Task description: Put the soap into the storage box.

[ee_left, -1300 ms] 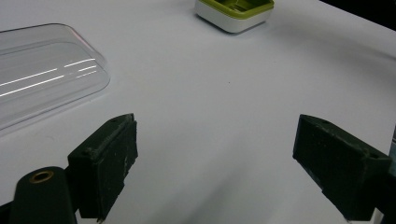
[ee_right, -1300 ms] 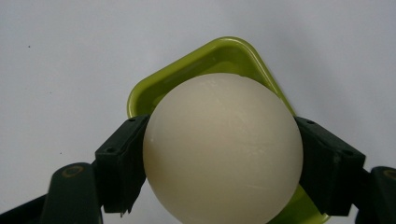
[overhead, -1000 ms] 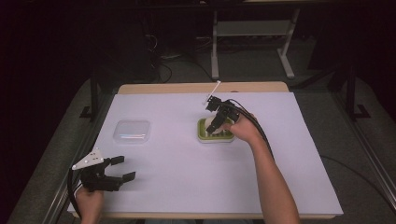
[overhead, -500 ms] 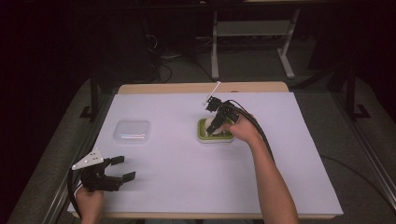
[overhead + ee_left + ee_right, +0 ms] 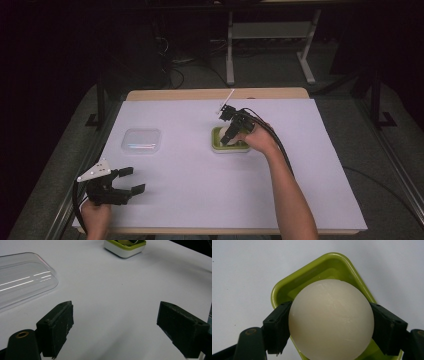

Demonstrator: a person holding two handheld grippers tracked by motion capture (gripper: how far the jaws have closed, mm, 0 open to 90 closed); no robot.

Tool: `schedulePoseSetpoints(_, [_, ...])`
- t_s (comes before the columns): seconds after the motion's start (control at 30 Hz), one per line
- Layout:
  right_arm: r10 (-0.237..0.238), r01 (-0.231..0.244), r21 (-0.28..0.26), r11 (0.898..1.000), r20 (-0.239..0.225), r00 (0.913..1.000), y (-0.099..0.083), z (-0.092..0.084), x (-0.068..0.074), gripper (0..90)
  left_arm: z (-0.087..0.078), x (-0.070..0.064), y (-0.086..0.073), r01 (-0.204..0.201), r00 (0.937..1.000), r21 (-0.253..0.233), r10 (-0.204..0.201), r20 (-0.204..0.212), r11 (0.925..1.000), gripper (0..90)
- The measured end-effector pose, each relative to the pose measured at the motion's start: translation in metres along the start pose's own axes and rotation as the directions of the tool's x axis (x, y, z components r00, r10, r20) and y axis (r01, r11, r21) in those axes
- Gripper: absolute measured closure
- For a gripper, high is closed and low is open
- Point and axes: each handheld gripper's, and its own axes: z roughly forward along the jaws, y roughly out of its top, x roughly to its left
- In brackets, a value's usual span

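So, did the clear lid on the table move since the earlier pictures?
No. The clear lid lies at the same spot left of the green tray, on the white table cover.

Both grippers are black with blocky, matte jaws. A grey three-cornered plate is carried on top of the left gripper (image 5: 127, 181), and a brass-ringed screw hole is seen beside one jaw. Black cables are trailed from the right gripper (image 5: 227, 140) along a bare forearm.

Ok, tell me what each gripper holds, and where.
The right gripper grips a white ball by its sides, over the green dish. The left gripper holds nothing.
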Motion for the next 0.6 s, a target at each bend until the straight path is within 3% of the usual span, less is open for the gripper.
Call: schedulePoseSetpoints(0.6, [0.019, -0.019, 0.021, 1.0, 0.002, 0.9998, -0.0012, 0.003, -0.0013, 23.8, -0.0001, 0.0002, -0.0002, 0.0, 1.0, -0.006, 0.0, -0.001, 1.0, 13.2])
